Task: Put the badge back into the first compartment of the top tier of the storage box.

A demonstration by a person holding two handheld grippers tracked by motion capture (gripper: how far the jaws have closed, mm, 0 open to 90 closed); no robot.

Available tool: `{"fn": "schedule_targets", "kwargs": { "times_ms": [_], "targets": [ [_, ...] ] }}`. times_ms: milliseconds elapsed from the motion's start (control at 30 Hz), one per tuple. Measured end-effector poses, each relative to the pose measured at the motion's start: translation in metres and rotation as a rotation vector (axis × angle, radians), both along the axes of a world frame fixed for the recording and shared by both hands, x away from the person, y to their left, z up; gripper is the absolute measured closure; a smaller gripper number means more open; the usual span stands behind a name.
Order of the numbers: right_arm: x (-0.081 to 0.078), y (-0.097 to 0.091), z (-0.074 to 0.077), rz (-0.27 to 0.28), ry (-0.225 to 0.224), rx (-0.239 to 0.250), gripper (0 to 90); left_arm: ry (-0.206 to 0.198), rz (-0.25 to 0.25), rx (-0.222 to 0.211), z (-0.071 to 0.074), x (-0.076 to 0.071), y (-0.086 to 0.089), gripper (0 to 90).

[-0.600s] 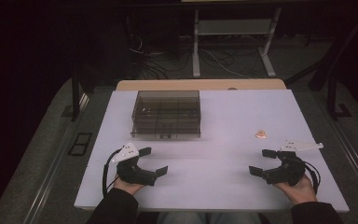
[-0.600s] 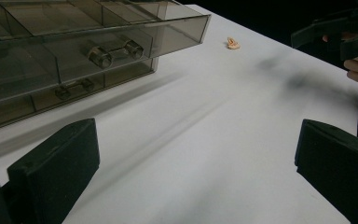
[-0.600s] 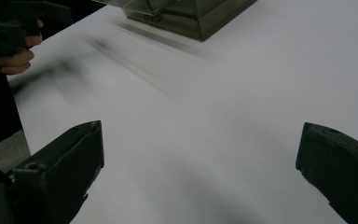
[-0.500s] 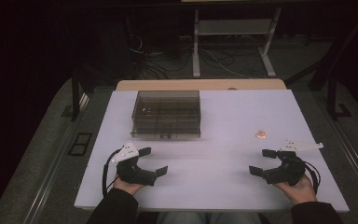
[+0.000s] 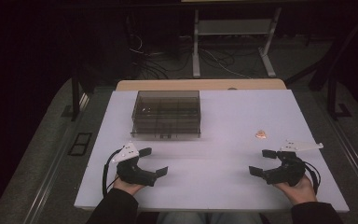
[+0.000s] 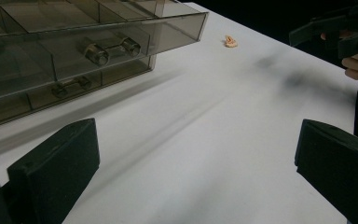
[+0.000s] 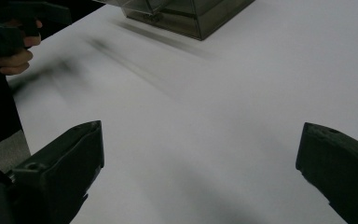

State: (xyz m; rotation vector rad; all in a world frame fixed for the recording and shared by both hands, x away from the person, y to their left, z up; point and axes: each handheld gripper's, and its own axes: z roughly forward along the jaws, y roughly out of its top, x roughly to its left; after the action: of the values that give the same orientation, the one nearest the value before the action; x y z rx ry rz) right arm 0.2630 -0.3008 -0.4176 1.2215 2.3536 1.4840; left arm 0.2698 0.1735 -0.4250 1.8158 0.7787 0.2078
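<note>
1. There is one white table [image 5: 223, 140].
2. There is one see-through box [image 5: 166, 113] with small rooms inside. It sits on the far left part of the table.
3. There is one tiny pink thing [image 5: 260, 134] on the right side. It lies just past the right gripper, not touching it.
4. There are two grippers. The left gripper [image 5: 154, 161] is wide apart and holds nothing.
5. The right gripper [image 5: 262, 162] is wide apart too, with nothing in it.
6. Both sit near the front edge, well apart.
</note>
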Motion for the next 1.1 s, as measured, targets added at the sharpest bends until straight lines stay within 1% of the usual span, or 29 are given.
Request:
{"fn": "schedule_targets", "kwargs": {
  "times_ms": [267, 333, 400, 467, 533, 600, 967, 1033, 1100],
  "targets": [
    [0.0, 0.002, -0.001, 0.01, 0.012, -0.005, 0.2, 0.004, 0.001, 0.003, -0.001, -0.001, 0.0, 0.0],
    [0.0, 0.002, -0.001, 0.012, 0.011, -0.012, 0.2, 0.005, 0.004, 0.007, -0.001, -0.001, 0.0, 0.0],
    [0.0, 0.003, 0.0, 0.015, 0.021, -0.028, 0.2, 0.009, 0.007, 0.008, -0.002, -0.001, 0.001, 0.0],
    [0.0, 0.005, 0.005, 0.027, 0.019, -0.048, 0.2, 0.012, 0.009, 0.01, -0.002, 0.0, 0.001, 0.0],
    [0.0, 0.005, 0.008, 0.03, 0.017, -0.054, 0.2, 0.013, 0.013, 0.01, -0.002, -0.001, 0.001, 0.0],
    [0.001, 0.006, 0.014, 0.035, 0.019, -0.055, 0.2, 0.013, 0.018, 0.005, -0.002, -0.001, 0.001, 0.0],
    [0.008, 0.003, 0.028, 0.041, 0.016, -0.077, 0.2, 0.012, 0.019, 0.004, -0.002, -0.002, 0.003, 0.0],
    [0.011, 0.002, 0.032, 0.054, 0.014, -0.091, 0.2, 0.011, 0.018, 0.004, -0.002, -0.002, 0.003, 0.0],
    [0.012, 0.0, 0.034, 0.055, 0.025, -0.088, 0.2, 0.011, 0.018, 0.004, -0.002, -0.002, 0.002, 0.0]
  ]
}}
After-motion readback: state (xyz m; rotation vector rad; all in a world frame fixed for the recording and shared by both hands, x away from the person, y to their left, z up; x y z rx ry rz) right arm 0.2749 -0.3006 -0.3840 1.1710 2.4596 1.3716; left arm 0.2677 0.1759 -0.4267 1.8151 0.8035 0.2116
